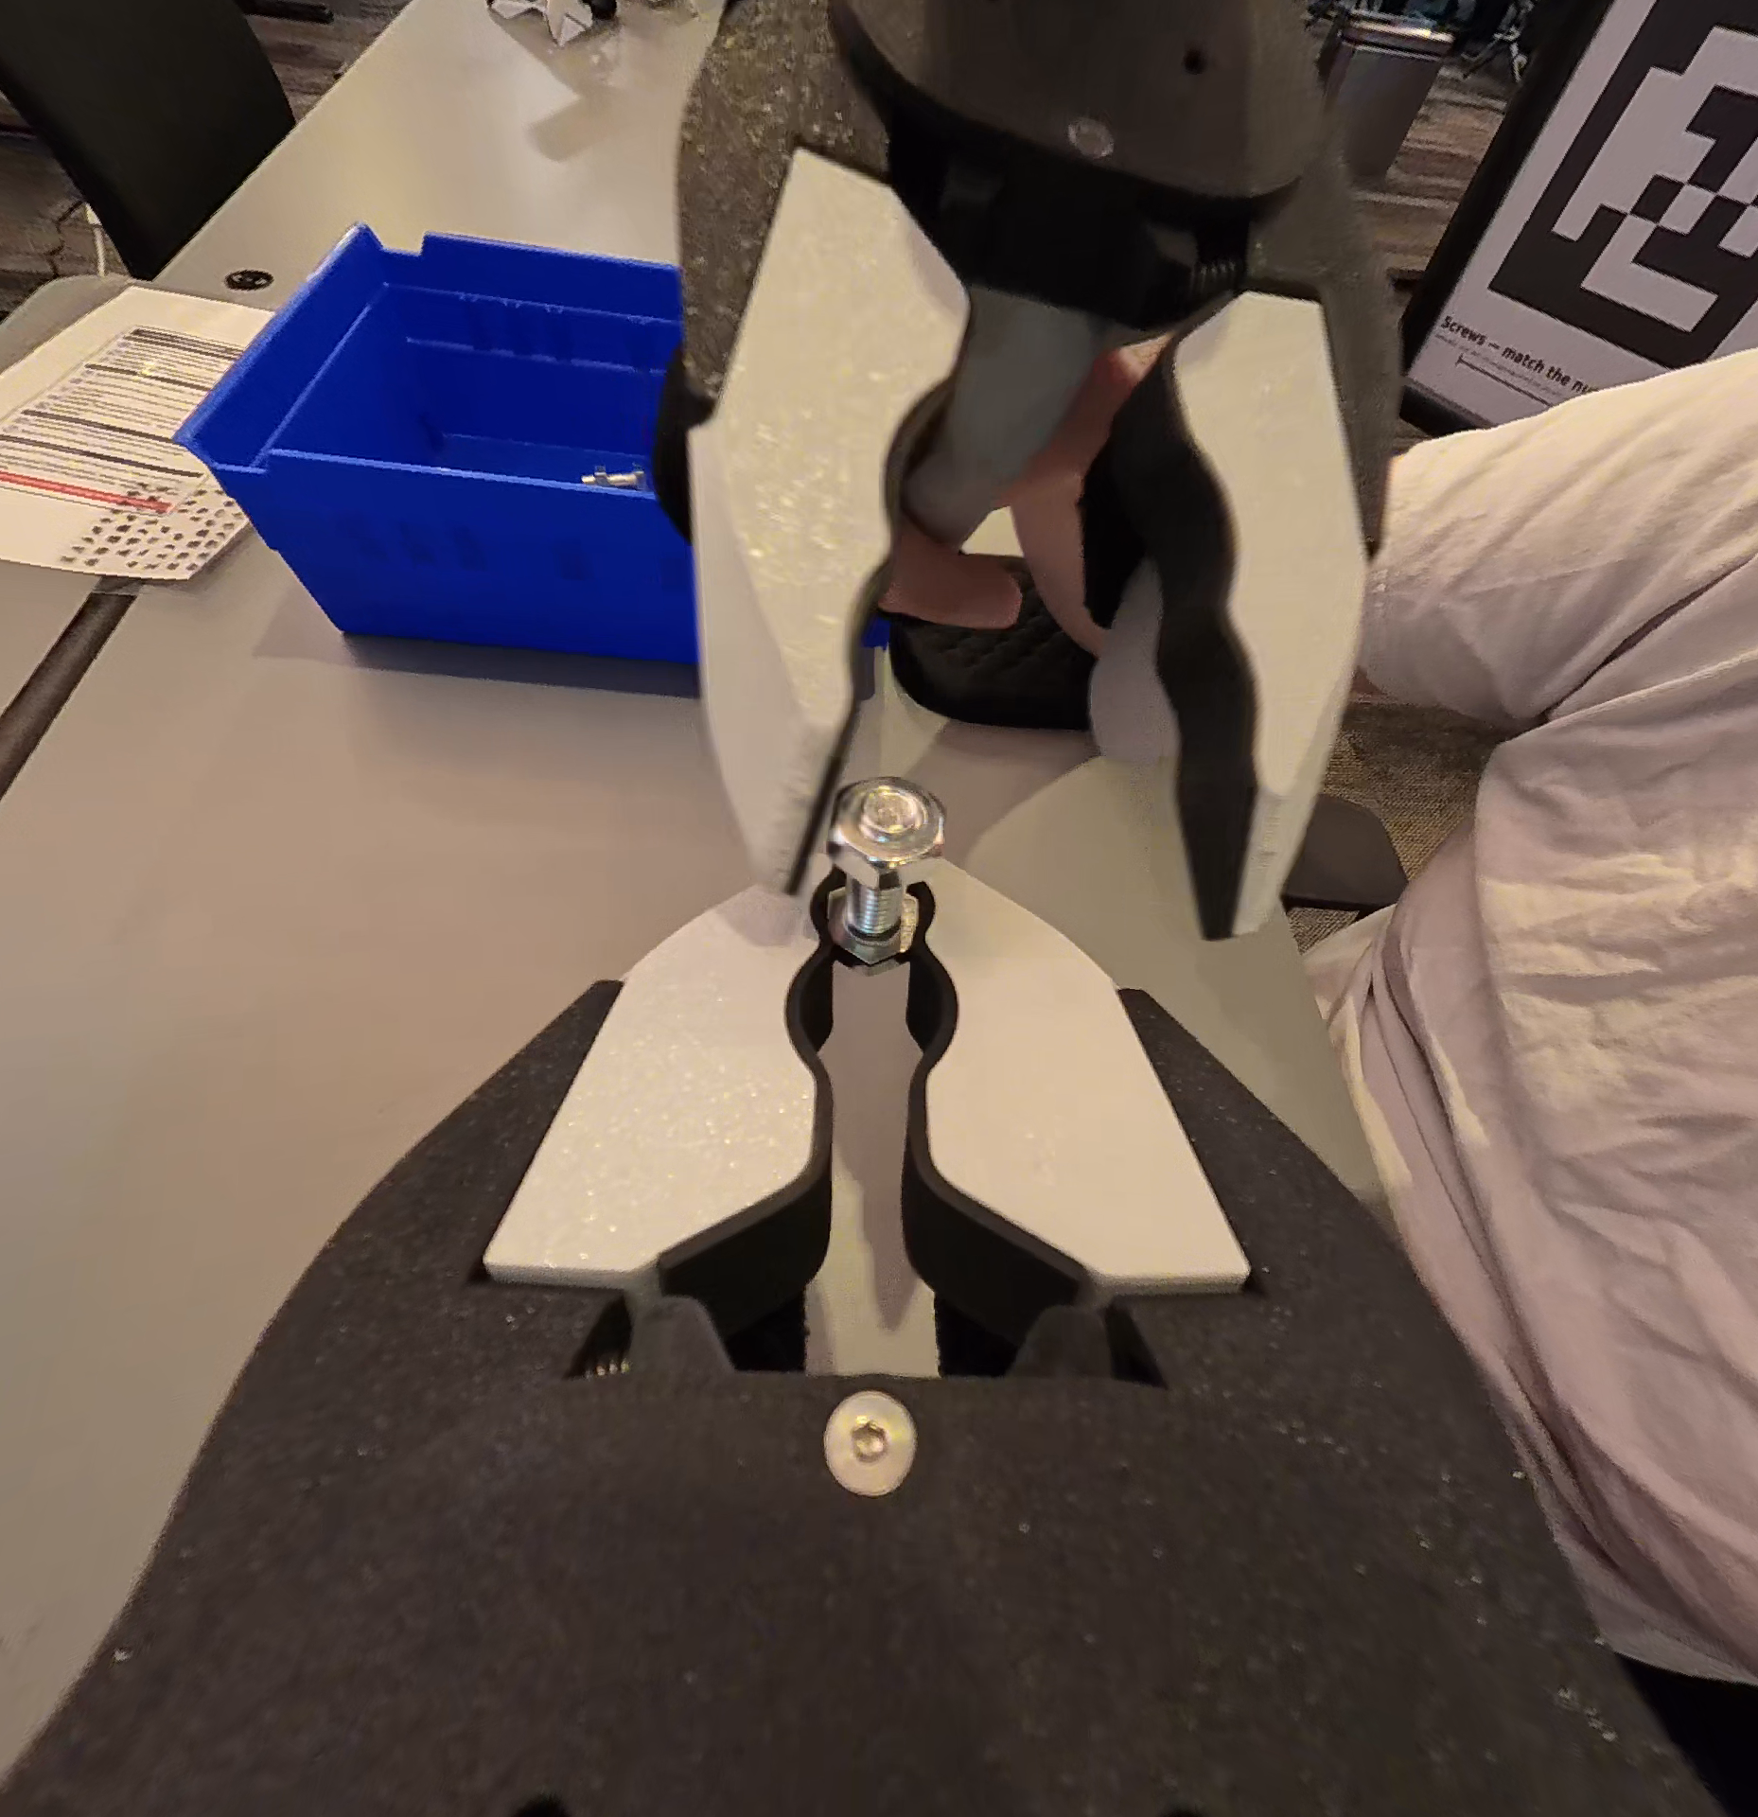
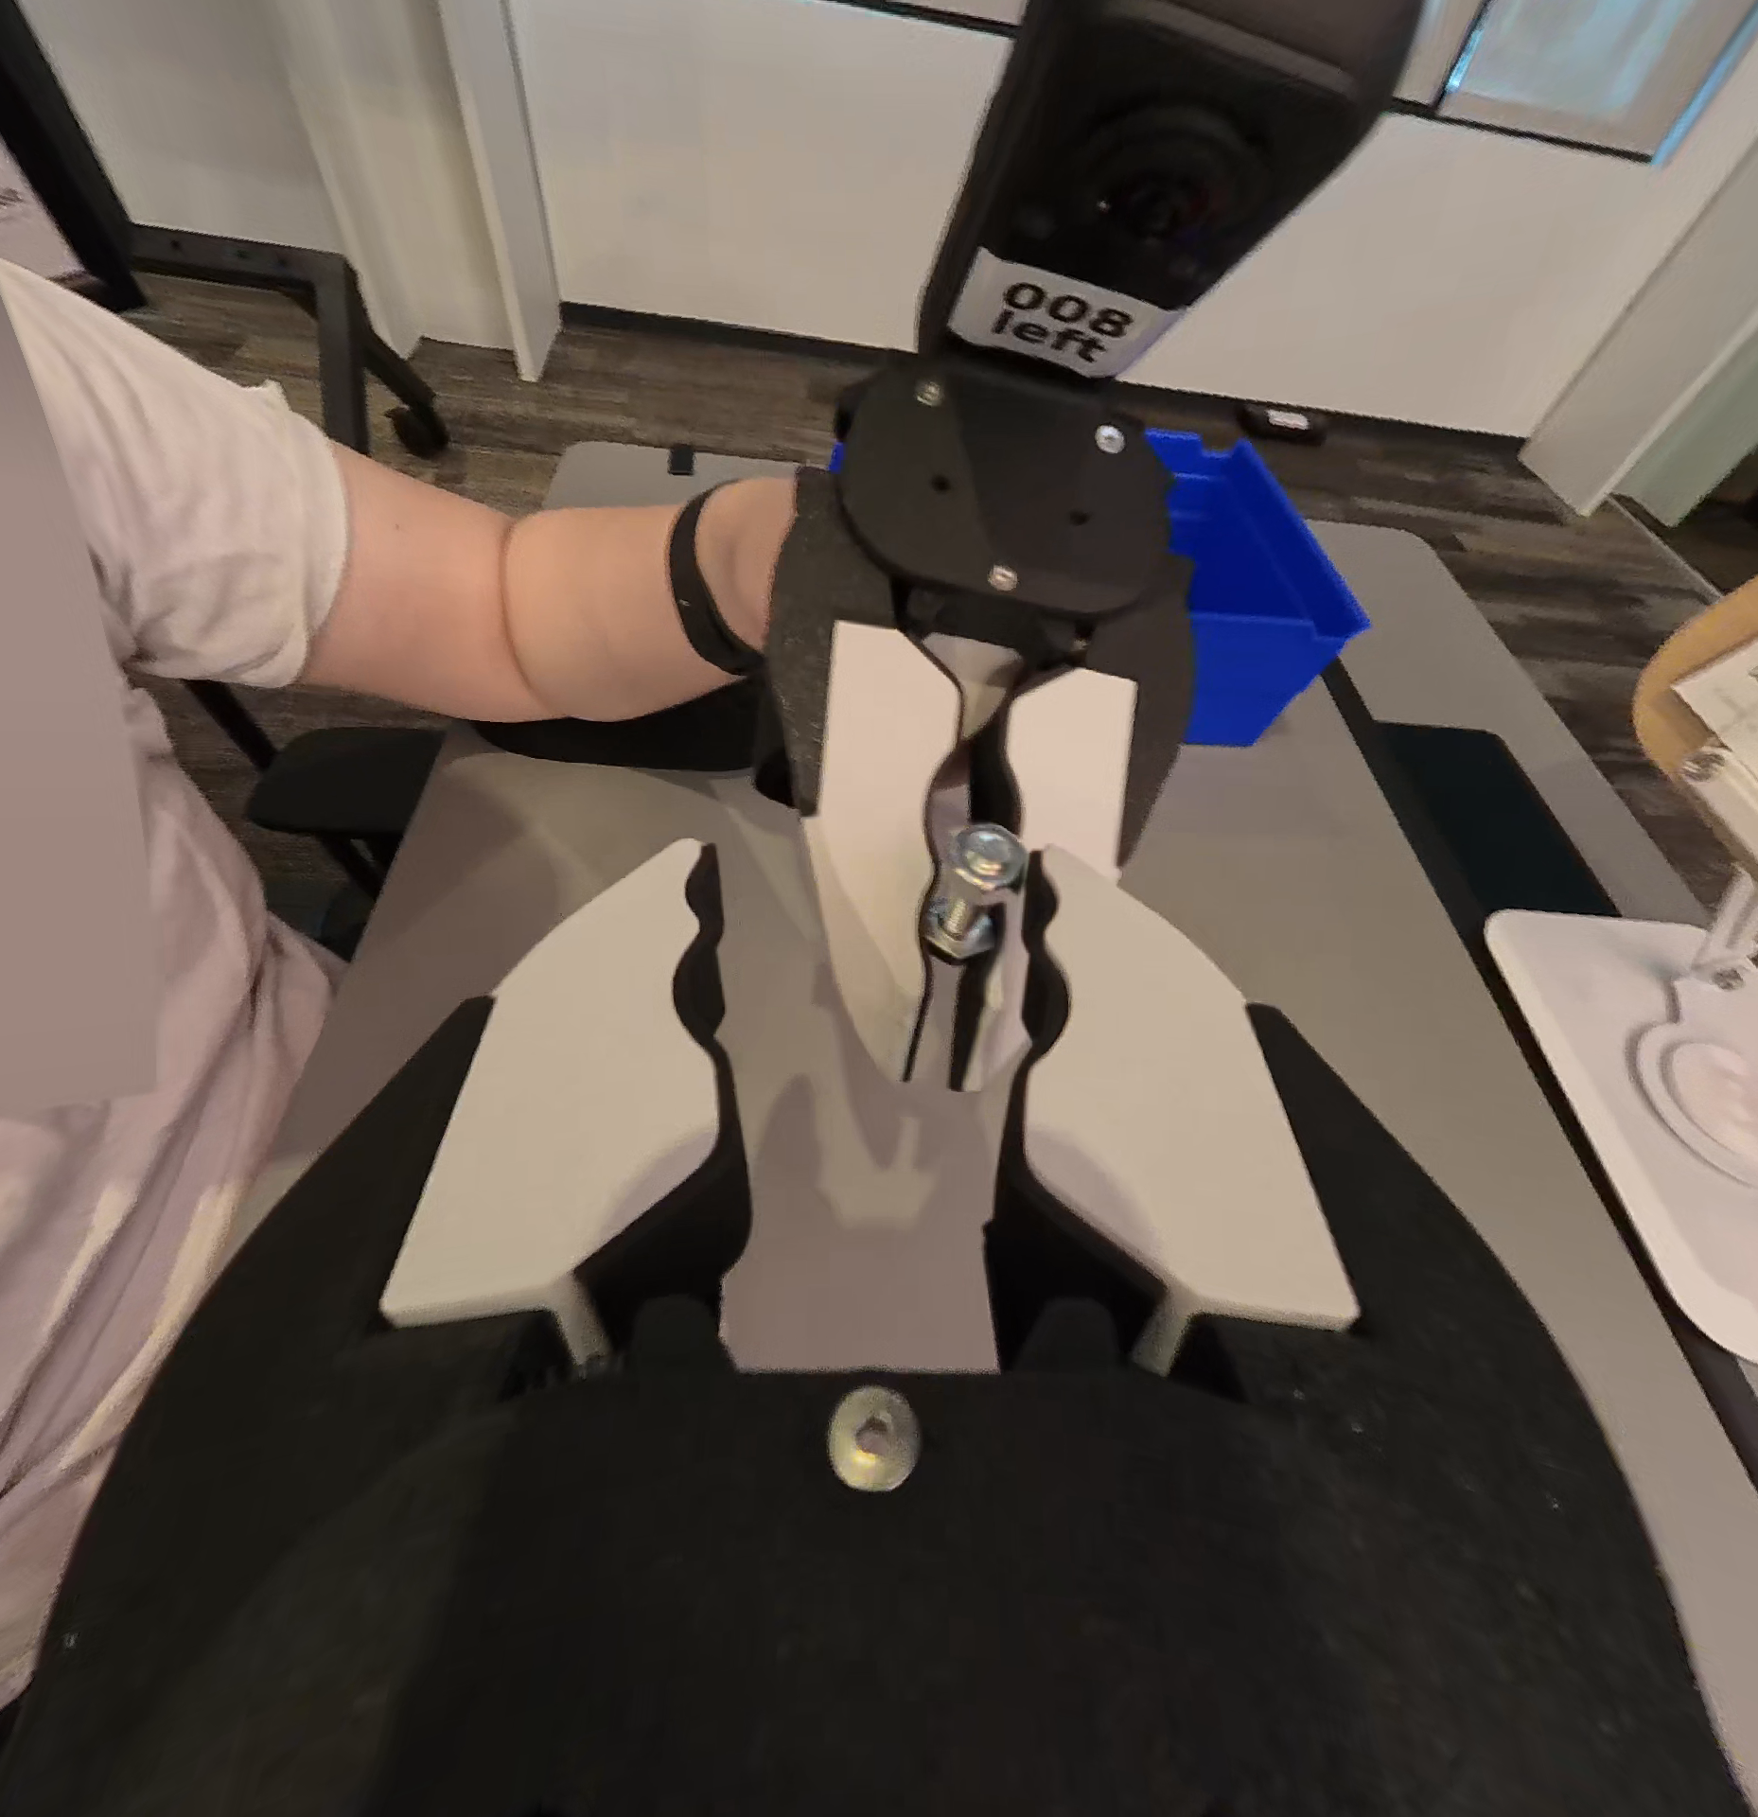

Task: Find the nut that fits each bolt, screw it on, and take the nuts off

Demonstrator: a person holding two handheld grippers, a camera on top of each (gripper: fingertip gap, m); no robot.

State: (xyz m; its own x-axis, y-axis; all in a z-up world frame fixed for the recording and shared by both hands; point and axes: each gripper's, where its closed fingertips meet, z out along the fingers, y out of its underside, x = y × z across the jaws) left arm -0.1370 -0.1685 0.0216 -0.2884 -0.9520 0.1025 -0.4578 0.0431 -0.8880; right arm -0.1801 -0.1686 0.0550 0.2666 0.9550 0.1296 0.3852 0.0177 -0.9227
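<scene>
one bolt point(image 1: 876, 890) was in view, held upright at the tips of the left gripper point(image 1: 870, 959). its jaws were closed on the bolt's lower end, where one nut point(image 1: 867, 949) sat between the 2 fingertips. a second nut point(image 1: 887, 838) sat near the top of the thread, just under the bolt head, above the left jaws. so: 1 bolt, 2 nuts on it.

the right gripper point(image 2: 867, 890) had its jaws wide apart, nothing held between them. in the right wrist view the bolt point(image 2: 965, 909) stood inside that gap, close to the inner side of the right finger point(image 2: 1042, 919) and well apart from the other finger; whether the top nut point(image 2: 983, 870) touched the finger, i cannot tell.

beyond the left jaws and to their left stood 1 blue bin point(image 1: 443, 442) on the grey table point(image 1: 315, 836), w/ at least 1 small metal part point(image 1: 610, 479) inside. left of the bin lay 1 printed sheet point(image 1: 98, 433). beyond the right gripper, 1 black-and-white marker board point(image 1: 1632, 197) stood.
</scene>
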